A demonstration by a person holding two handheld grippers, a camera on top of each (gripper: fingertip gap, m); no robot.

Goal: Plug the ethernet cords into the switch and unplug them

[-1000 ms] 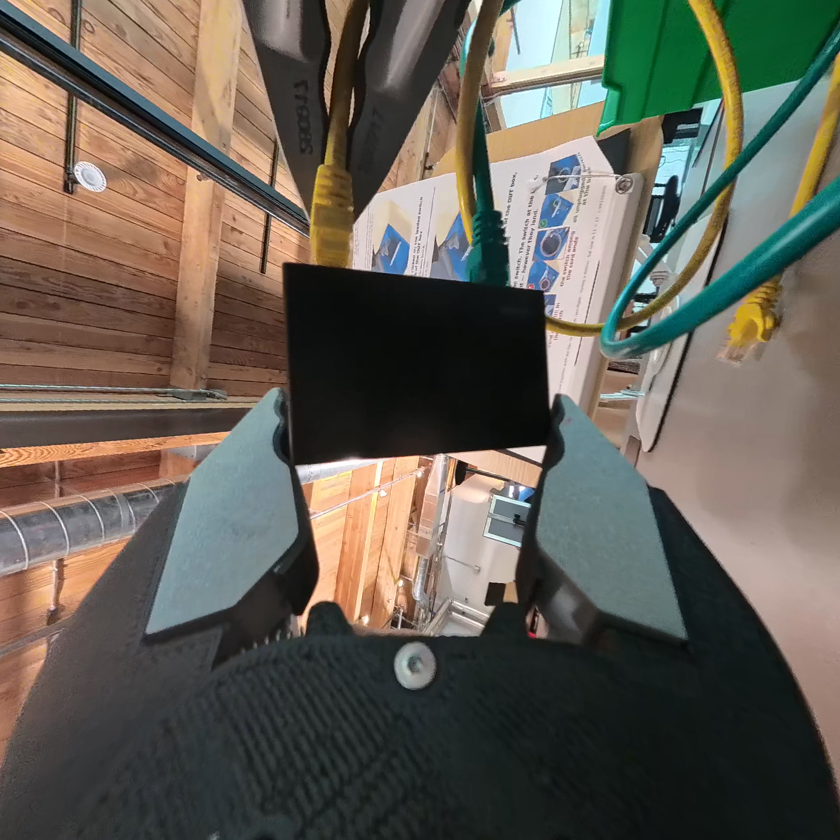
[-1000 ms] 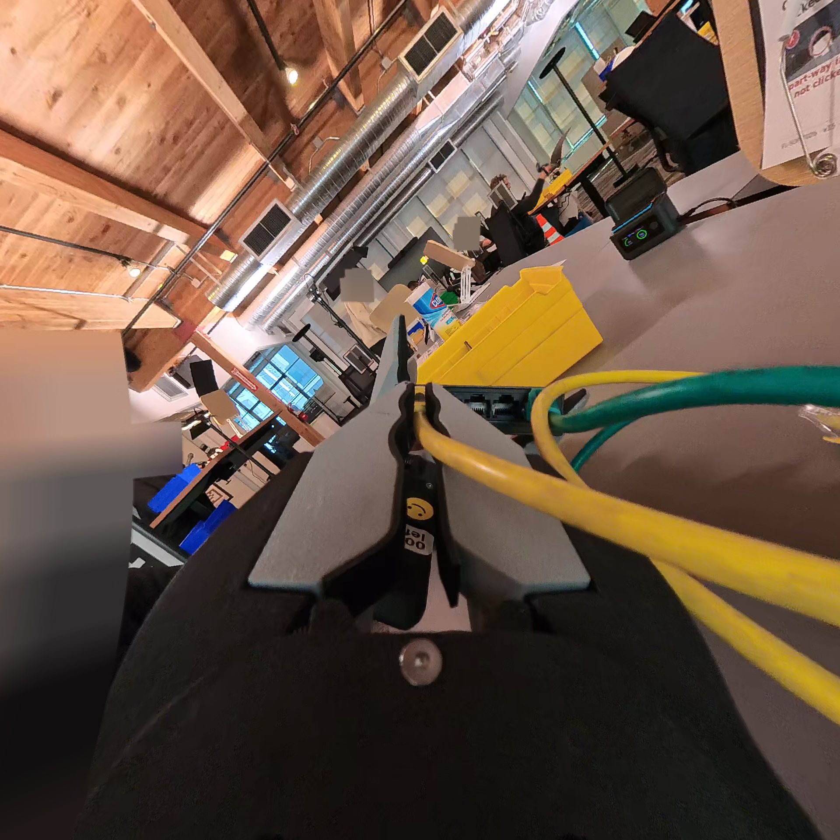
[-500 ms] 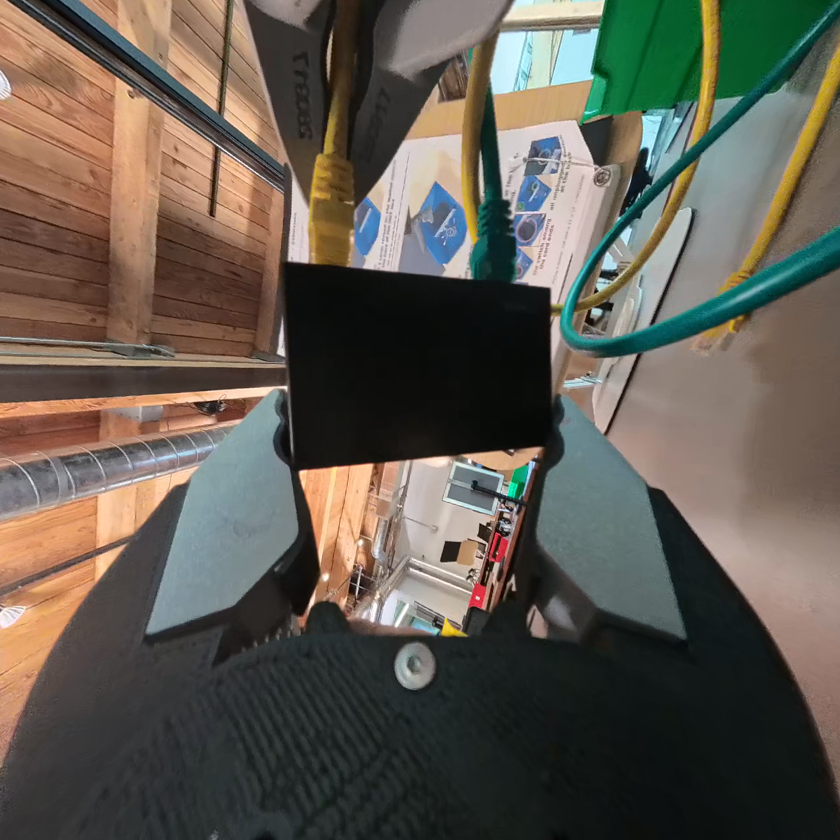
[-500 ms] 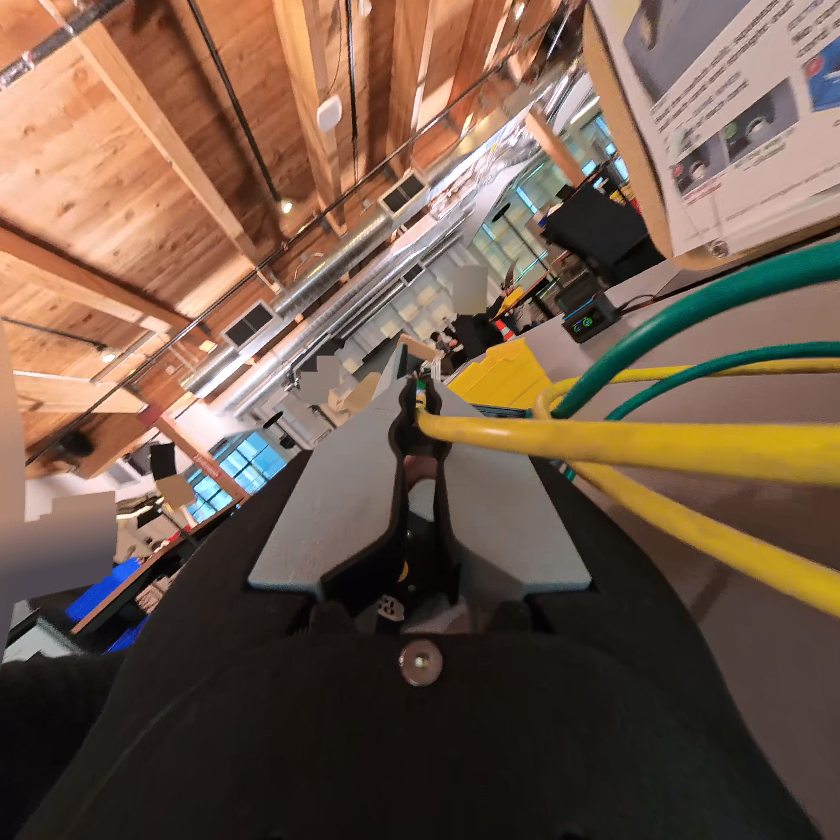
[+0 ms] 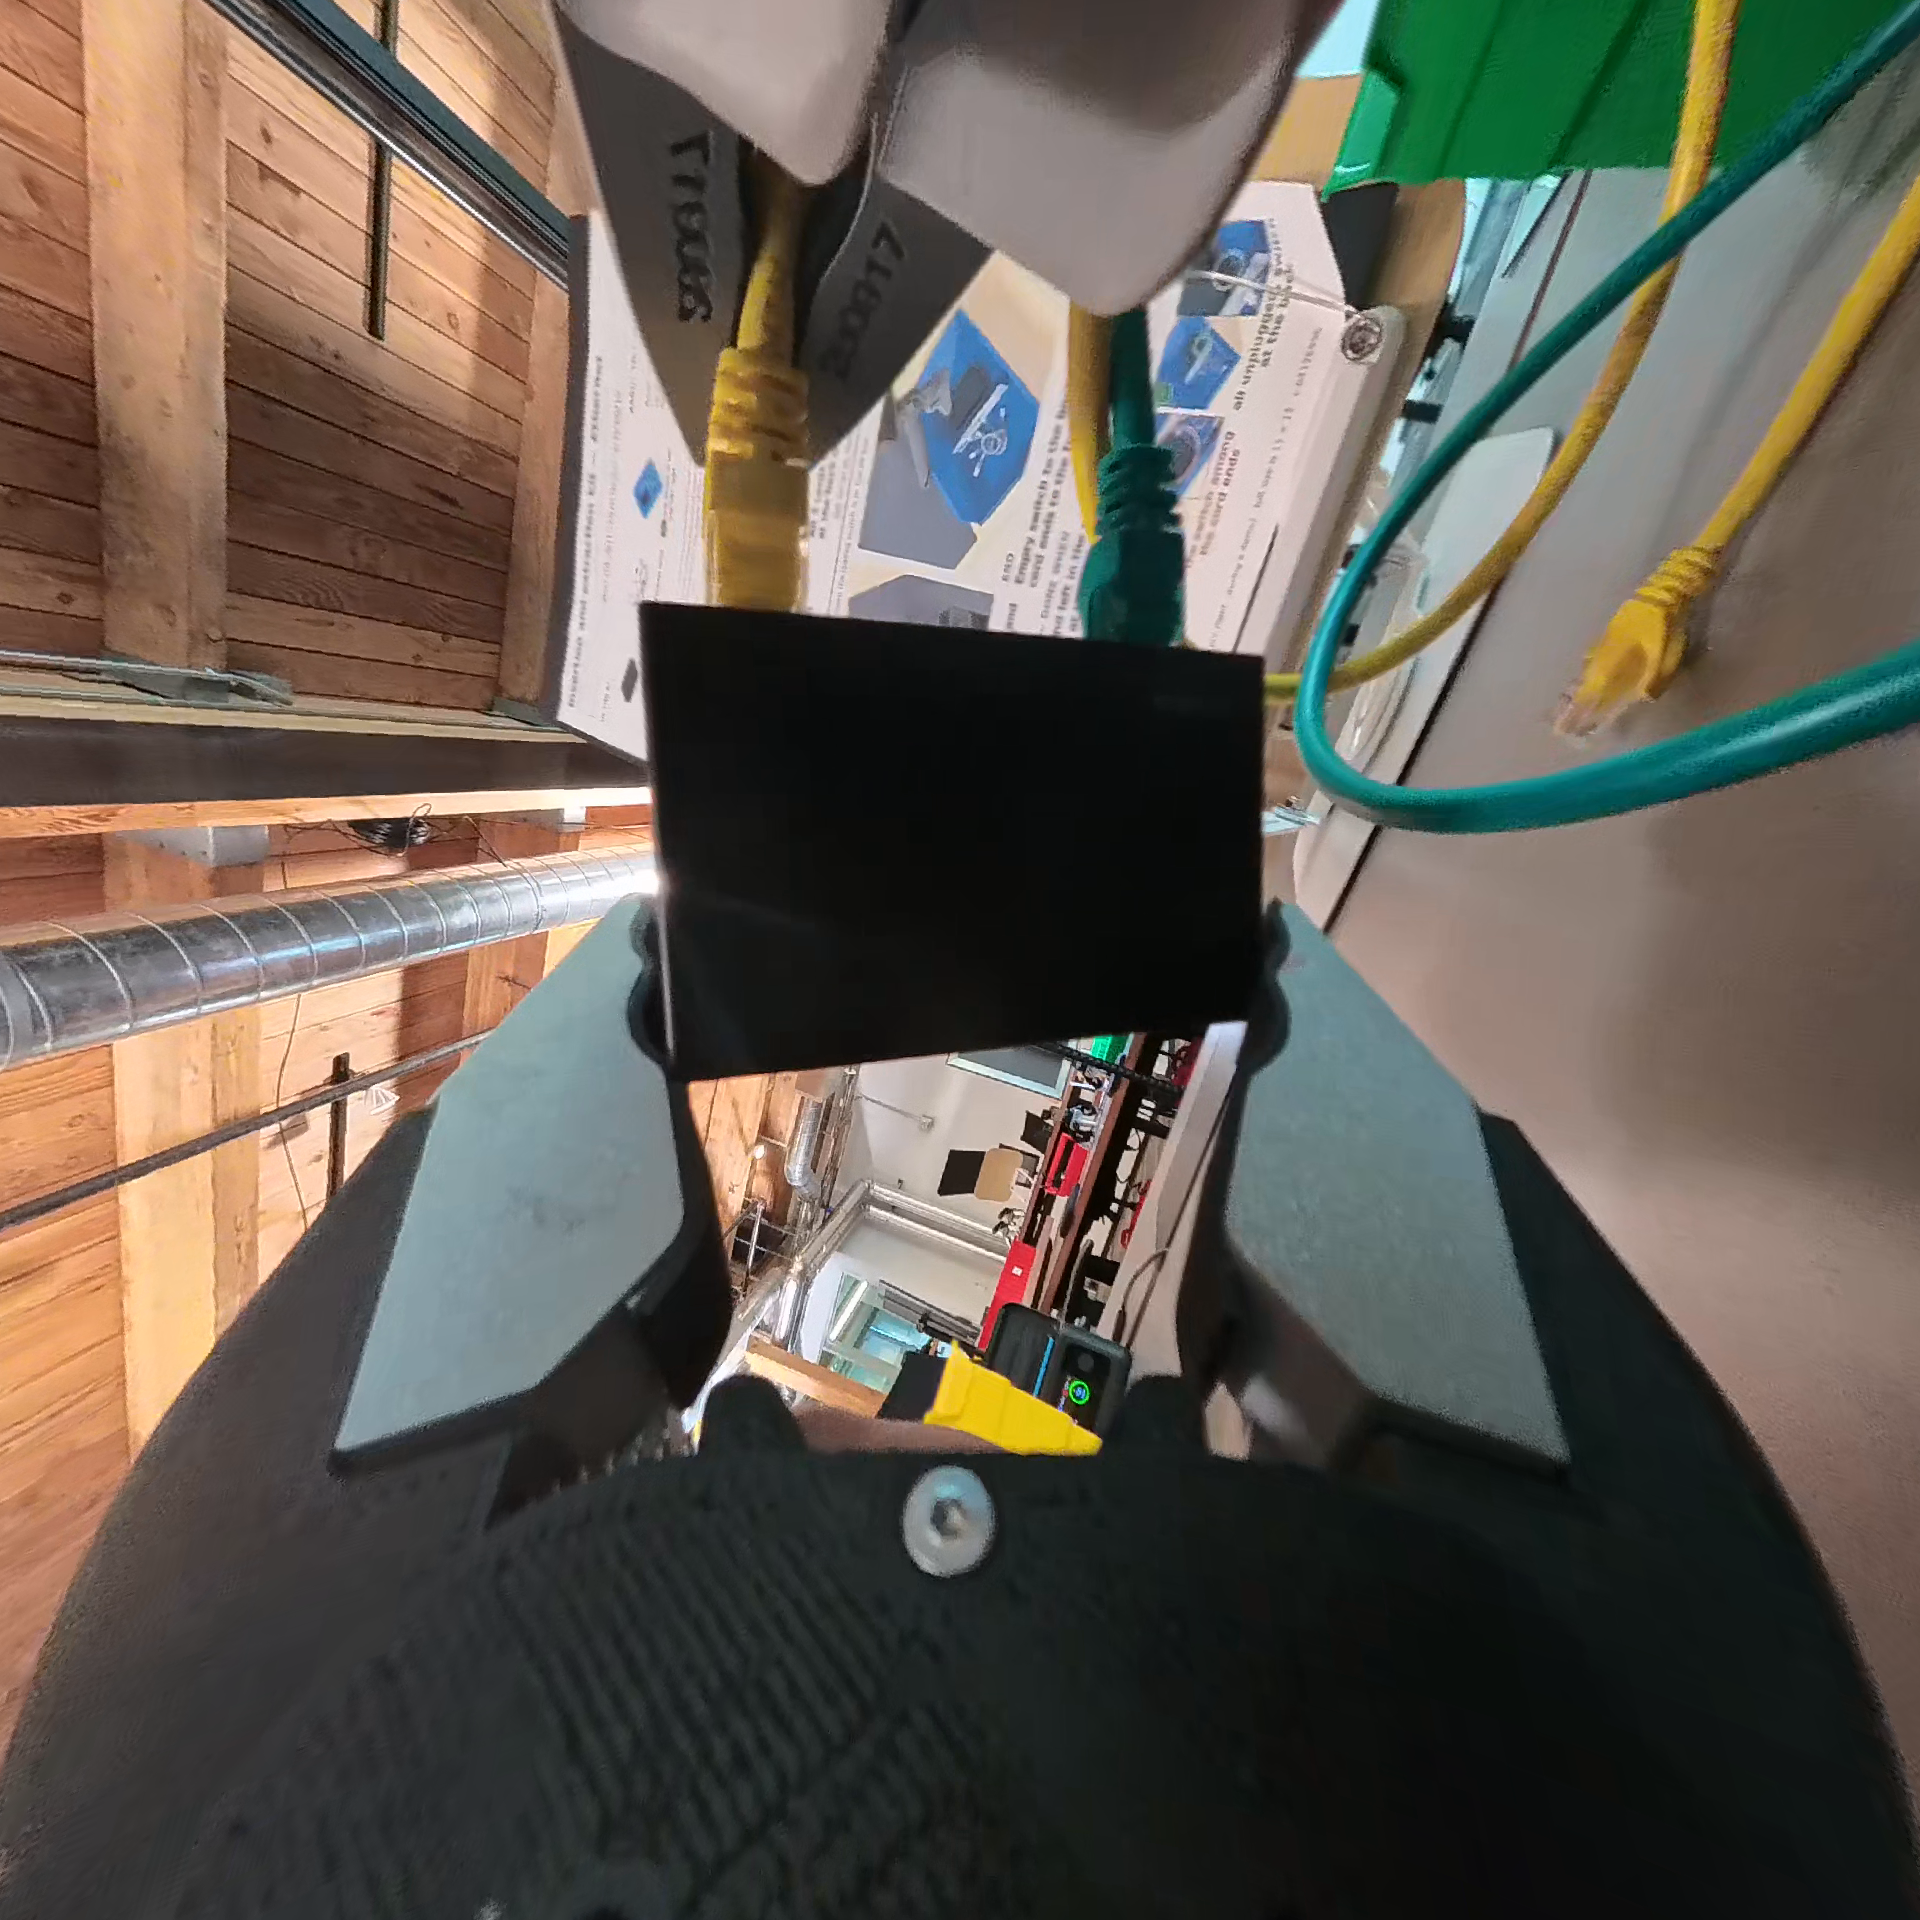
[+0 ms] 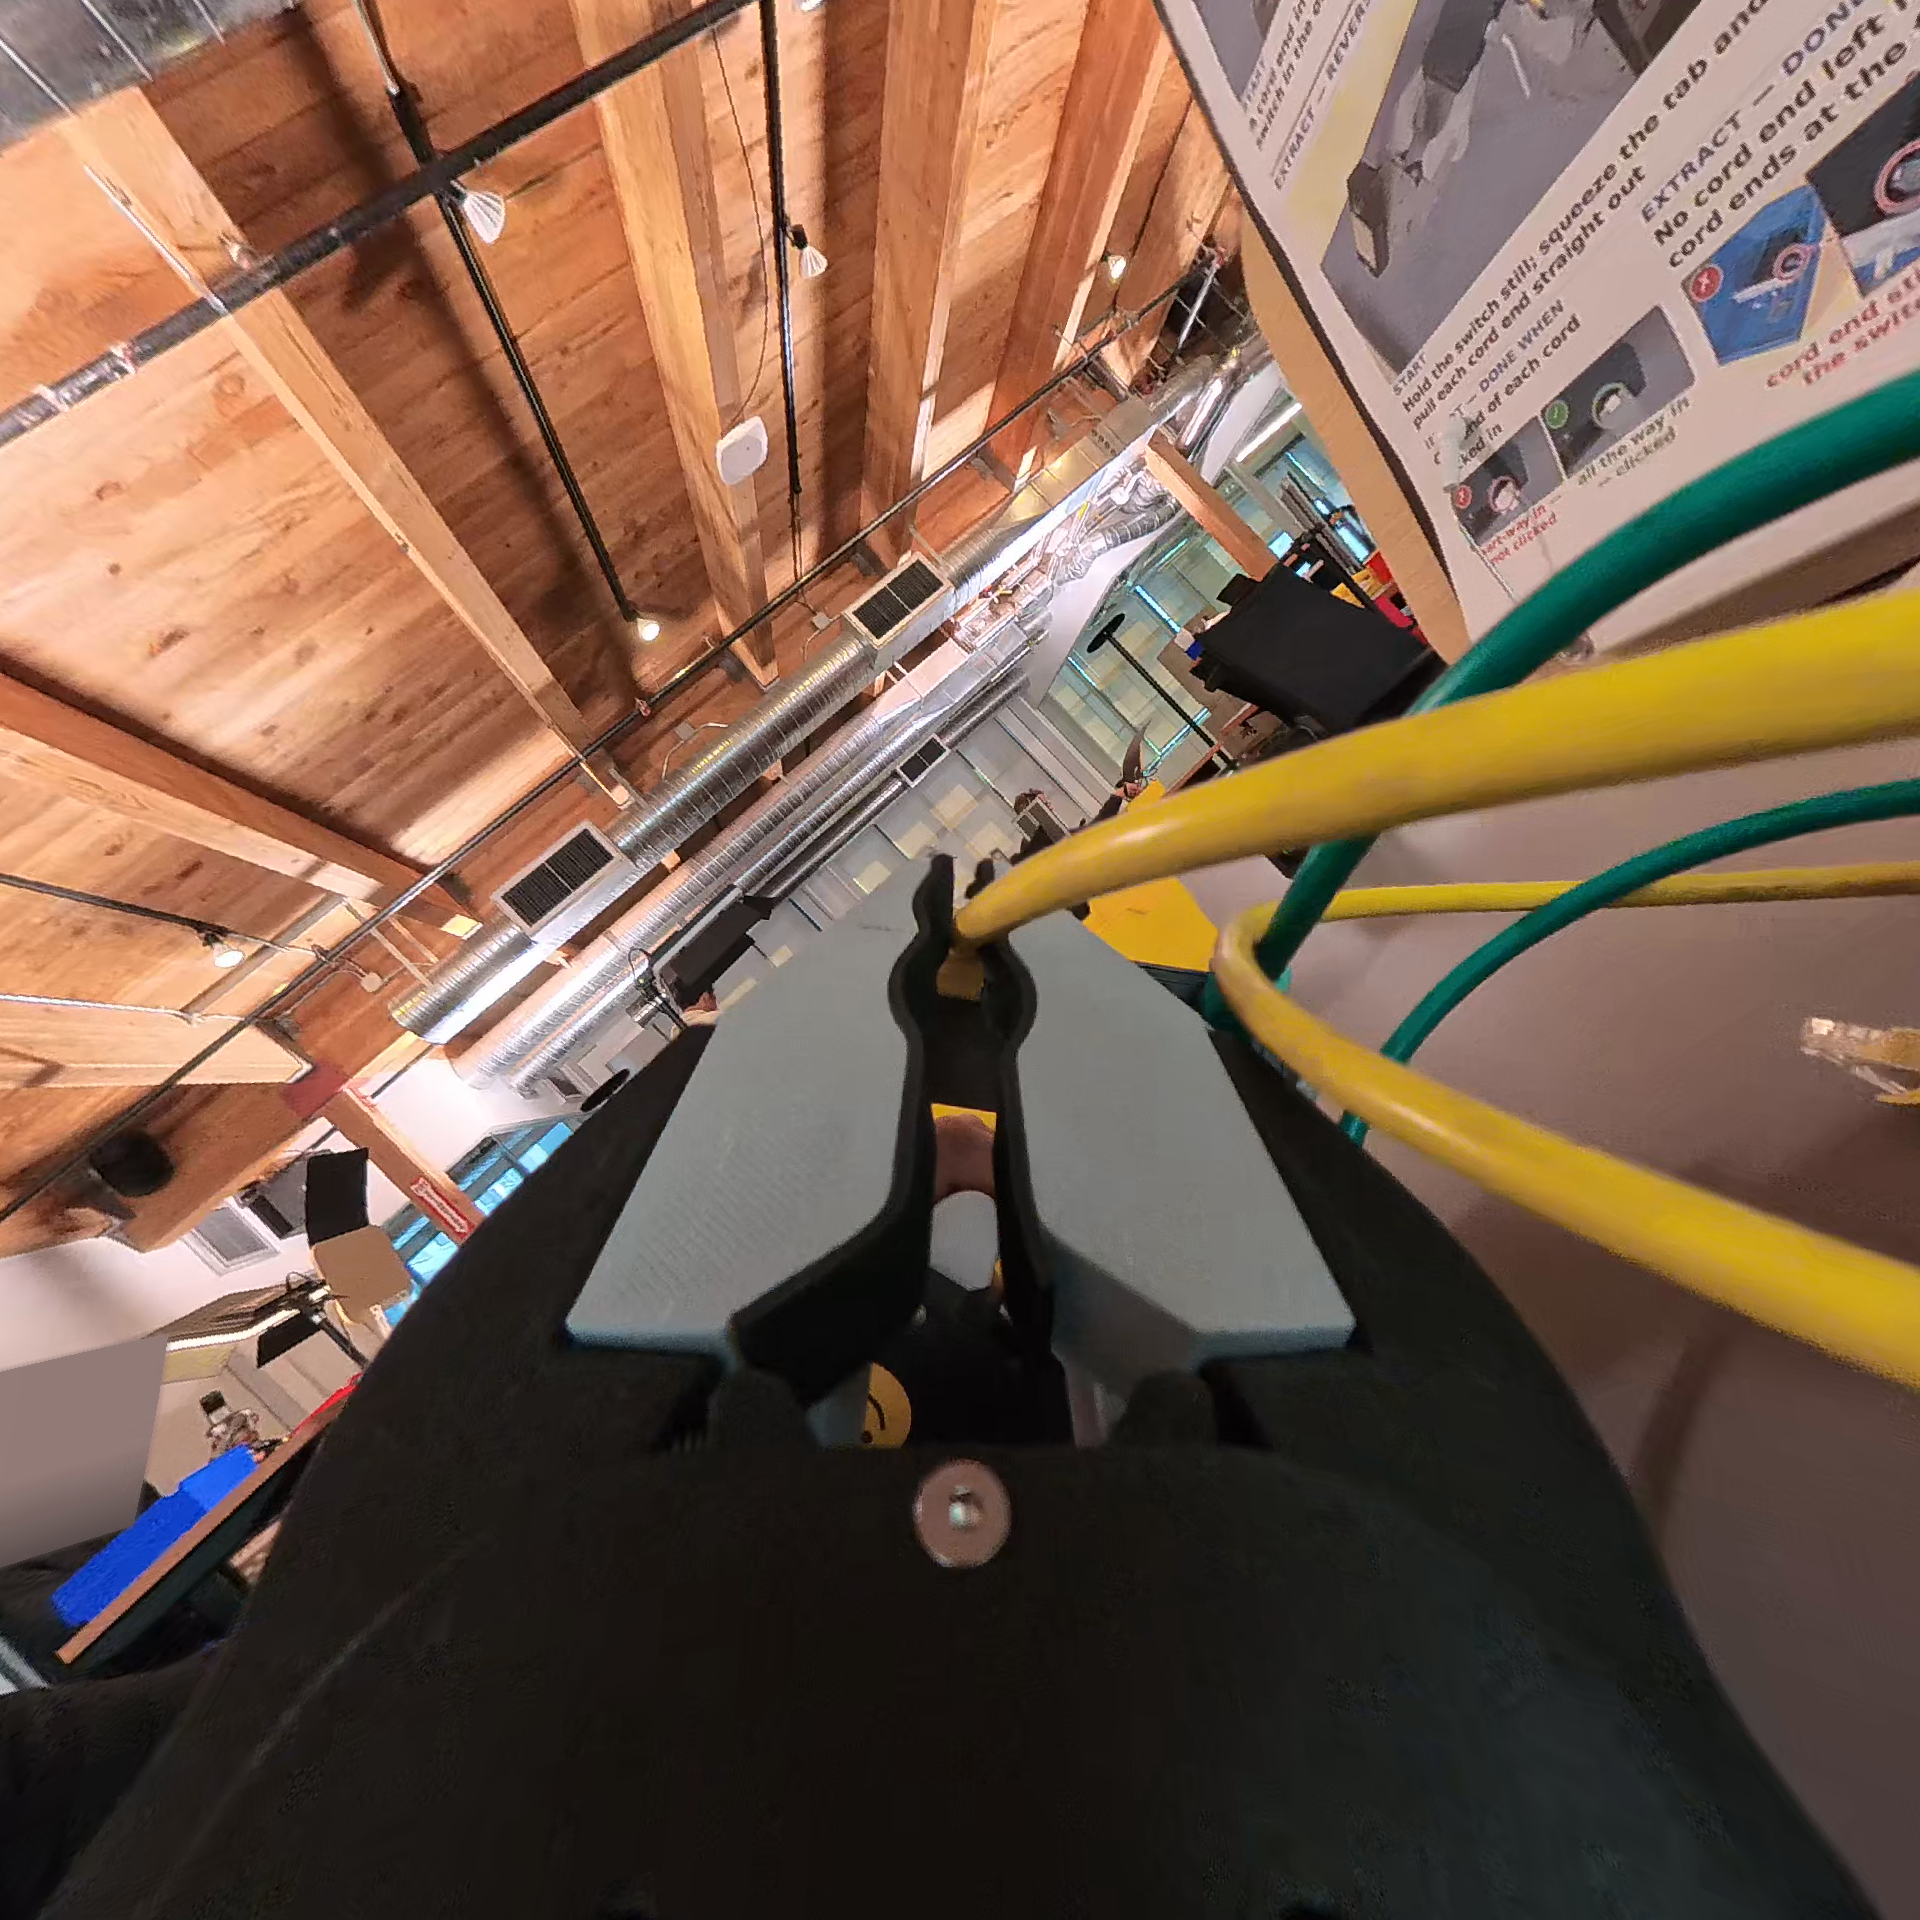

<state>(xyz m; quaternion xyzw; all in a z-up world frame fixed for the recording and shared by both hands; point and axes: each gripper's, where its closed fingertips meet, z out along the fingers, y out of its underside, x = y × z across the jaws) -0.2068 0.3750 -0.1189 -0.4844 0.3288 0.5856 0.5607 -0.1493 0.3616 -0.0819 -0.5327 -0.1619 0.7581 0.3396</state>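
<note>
Change: right gripper [image 5: 774, 343] nearer, views tilted
Left gripper [image 5: 951, 977]: clamps switch [image 5: 951, 831], steadying it
Right gripper: pinches yellow cord [image 5: 753, 488] behind plug

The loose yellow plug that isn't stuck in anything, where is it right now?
In the left wrist view the loose yellow plug lies on the grey table at the right, beside the green cord and apart from the black switch.

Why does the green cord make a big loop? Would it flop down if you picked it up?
Probably bendy, not floppy like string. The green cord holds a smooth round curve beside the black switch, so it likely springs back a bit. It looks thin and probably light. Its plug end sits at the switch's edge, so pulling the cord would likely tug the switch too.
</note>
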